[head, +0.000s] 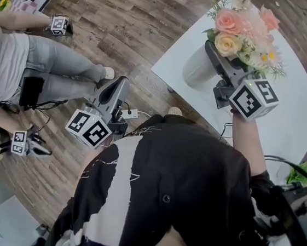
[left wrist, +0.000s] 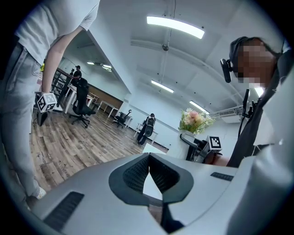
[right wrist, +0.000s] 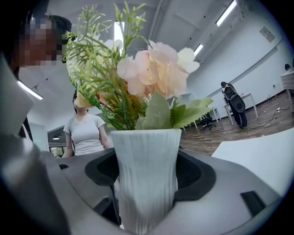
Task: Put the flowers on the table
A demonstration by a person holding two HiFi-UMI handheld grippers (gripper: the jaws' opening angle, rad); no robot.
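Mid-carry now, by the look. Clamping the white vase point(right wrist: 146, 174) in the right gripper point(head: 209, 59), wide-spread to take its ribbed body. Holding it just over the near edge of the table point(head: 292, 111), seemingly not set down yet. Upright, long axis vertical, flowers point(head: 243, 24) pointing straight up. Next, probably: easing further in over the table, lowering until the base sits flat, then letting go. Best kept plumb all the way, being likely top-heavy. Left gripper point(head: 116, 90) parked well off the table, pinched together on nothing.
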